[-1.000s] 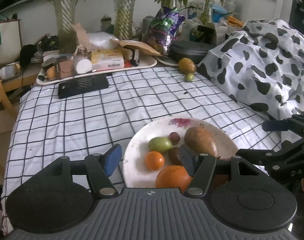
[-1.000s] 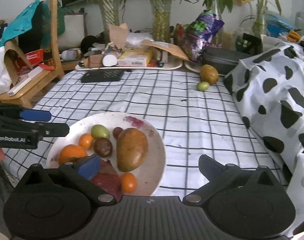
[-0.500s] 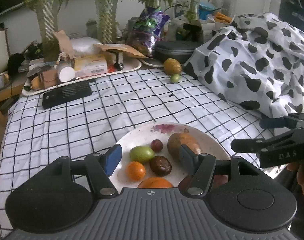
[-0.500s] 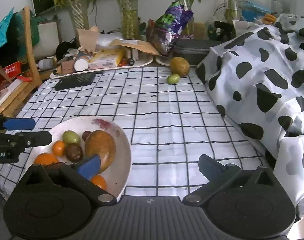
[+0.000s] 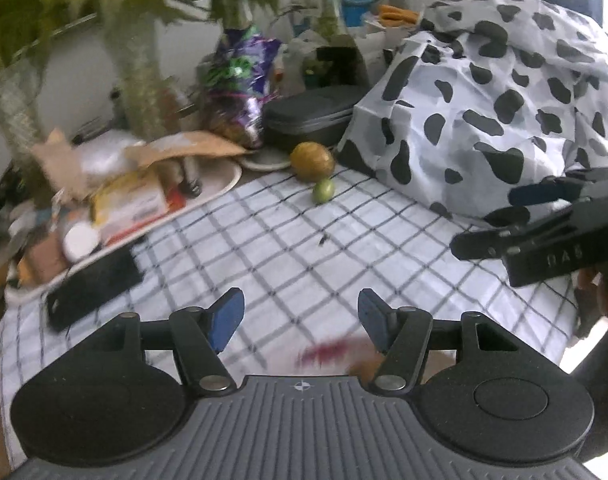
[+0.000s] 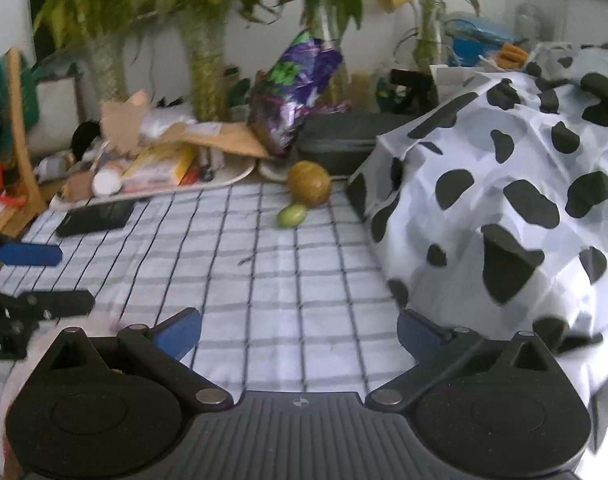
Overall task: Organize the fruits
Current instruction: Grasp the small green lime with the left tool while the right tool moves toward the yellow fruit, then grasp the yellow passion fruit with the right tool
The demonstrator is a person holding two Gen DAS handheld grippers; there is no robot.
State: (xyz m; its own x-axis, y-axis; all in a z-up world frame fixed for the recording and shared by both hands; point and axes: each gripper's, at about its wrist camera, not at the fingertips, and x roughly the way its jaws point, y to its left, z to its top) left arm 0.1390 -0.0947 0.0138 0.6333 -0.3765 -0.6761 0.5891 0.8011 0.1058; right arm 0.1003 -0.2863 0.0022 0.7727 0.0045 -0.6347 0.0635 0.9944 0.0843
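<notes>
Both my grippers have swung up and forward since a second ago: the plate of fruit that filled the near view has slid almost out of sight, only a blurred edge with a red smear showing low between my left fingers.

My left gripper hangs with jaws spread wide, holding nothing, blue pads clear above the checked cloth. My right gripper is likewise released, wider still, nothing between its fingers and touching nothing; in the left view it juts in from the right edge.

Two fruits lie at the far end of the cloth, off the plate: a round brown fruit and, just near of it, a small green fruit, the two touching or nearly so. They sit right beside the cow-print sheet on the right and in front of a dark case. A purple foil bag stands behind them. To the far left, a cluttered tray and a black phone rest on the cloth.
</notes>
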